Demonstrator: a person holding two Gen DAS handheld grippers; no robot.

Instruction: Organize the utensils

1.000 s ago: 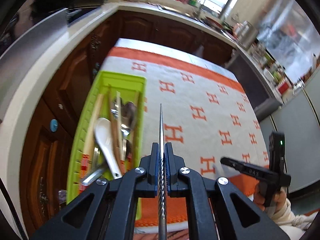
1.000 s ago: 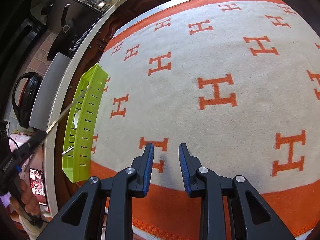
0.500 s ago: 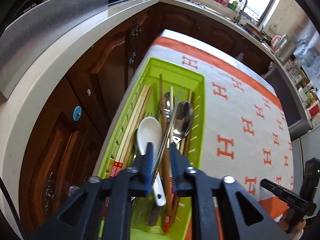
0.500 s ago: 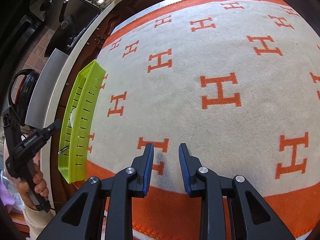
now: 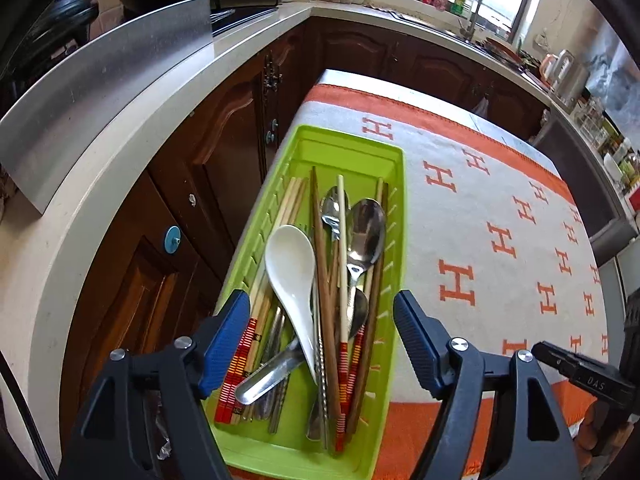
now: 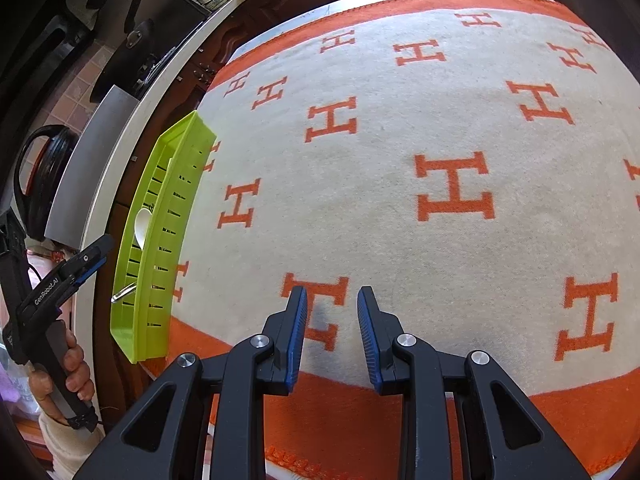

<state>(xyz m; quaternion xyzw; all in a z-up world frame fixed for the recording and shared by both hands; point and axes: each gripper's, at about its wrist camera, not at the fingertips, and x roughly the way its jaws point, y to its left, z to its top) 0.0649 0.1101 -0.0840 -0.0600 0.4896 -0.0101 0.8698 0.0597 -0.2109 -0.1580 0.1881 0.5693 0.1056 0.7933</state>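
Note:
A lime-green slotted tray point(image 5: 352, 148) lies at the left edge of the cloth-covered table. It holds a white ceramic spoon point(image 5: 290, 264), metal spoons point(image 5: 366, 232), wooden chopsticks point(image 5: 320, 240) and a twisted metal chopstick point(image 5: 321, 364). My left gripper point(image 5: 320, 300) hangs just above the tray's near half, its jaws opening wide; no pad touches a utensil. From the right wrist view the tray point(image 6: 168, 208) shows side-on, with the left gripper point(image 6: 94, 256) beside it. My right gripper point(image 6: 332, 294) hovers over the cloth, slightly open and with nothing in it.
A white cloth with orange H marks and an orange border point(image 6: 400, 140) covers the table. Left of the tray runs a pale countertop point(image 5: 120, 160) over dark wooden cabinets point(image 5: 224, 140). A hand point(image 6: 76, 372) holds the left gripper's handle.
My left gripper swung left over the tray and sank toward it. Its jaws opened and let go of the metal chopstick, which now lies among the utensils. The right gripper stayed put.

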